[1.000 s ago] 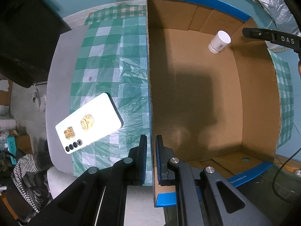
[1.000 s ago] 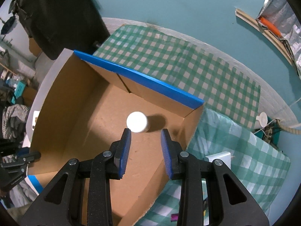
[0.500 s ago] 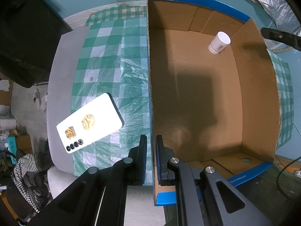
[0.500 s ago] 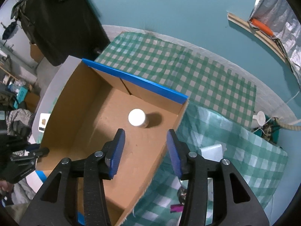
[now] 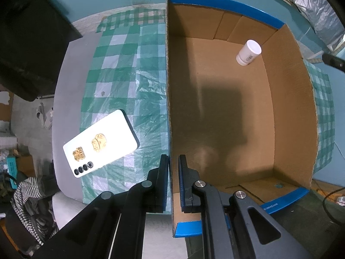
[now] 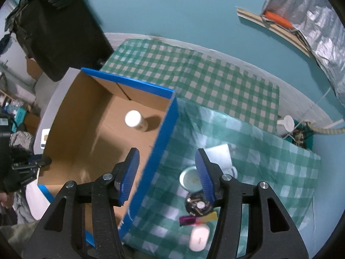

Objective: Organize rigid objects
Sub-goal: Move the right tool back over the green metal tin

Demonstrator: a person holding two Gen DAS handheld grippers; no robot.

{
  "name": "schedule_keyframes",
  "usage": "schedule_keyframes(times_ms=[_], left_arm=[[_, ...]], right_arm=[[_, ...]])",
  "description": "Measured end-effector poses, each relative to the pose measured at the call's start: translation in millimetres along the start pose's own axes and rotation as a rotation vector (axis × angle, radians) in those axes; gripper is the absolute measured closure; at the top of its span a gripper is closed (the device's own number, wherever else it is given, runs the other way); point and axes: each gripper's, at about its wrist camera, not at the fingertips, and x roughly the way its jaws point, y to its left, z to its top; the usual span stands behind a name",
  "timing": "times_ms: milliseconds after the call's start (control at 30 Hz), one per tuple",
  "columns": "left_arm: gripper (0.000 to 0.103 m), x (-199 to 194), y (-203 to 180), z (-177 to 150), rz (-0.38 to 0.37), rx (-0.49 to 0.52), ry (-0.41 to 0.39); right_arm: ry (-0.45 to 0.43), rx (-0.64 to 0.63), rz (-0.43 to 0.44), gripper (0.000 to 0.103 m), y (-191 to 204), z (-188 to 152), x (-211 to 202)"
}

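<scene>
A cardboard box (image 5: 215, 118) with blue taped rims sits on the green checked cloth. My left gripper (image 5: 172, 164) is shut on the box's near left wall, one finger on each side. A white bottle (image 5: 248, 52) stands alone on the box floor at the far right corner. The bottle (image 6: 134, 119) is also in the right wrist view, well ahead of the fingers. My right gripper (image 6: 167, 168) hangs above the box's blue right rim (image 6: 166, 127), its jaws opening with nothing between them. A white phone (image 5: 100, 143) lies face down left of the box.
On the cloth right of the box lie a white carton (image 6: 217, 156), a small cup (image 6: 190, 178), a dark round tin (image 6: 197, 205), a pink item (image 6: 187, 220) and a white oval object (image 6: 199, 238). A black bag (image 6: 56, 28) stands at the back left.
My right gripper has risen and drifted right, away from the bottle and over the box's right rim, with its jaws spreading wider. The bottle stays standing in the box. The left gripper is unmoved.
</scene>
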Motion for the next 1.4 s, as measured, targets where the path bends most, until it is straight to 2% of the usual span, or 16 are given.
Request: schedule_keyframes(times_ms=[200, 267, 500, 867, 1400], left_arm=[[0.094, -1.5, -0.3, 0.5, -0.004, 0.002, -0.01], [0.097, -1.9, -0.6, 0.7, 0.012, 0.005, -0.01], [0.098, -1.3, -1.8, 0.3, 0.039, 0.014, -0.005], [0.098, 0.3, -2.3, 1.1, 0.031, 0.017, 0.0], [0.098, -2.2, -0.5, 0.7, 0.028, 0.013, -0.003]], right_arm=[[0.012, 0.051, -0.005, 0.049, -15.4, -13.8, -1.6], [0.015, 0.068, -0.005, 0.049, -20.3, -18.5, -1.4], [0.035, 0.115, -0.015, 0.049, -36.0, -34.0, 0.9], [0.08, 0.161, -0.034, 0.049, -56.1, -57.4, 18.5], [0.116, 0.096, -0.025, 0.049, -41.3, -53.1, 63.5]])
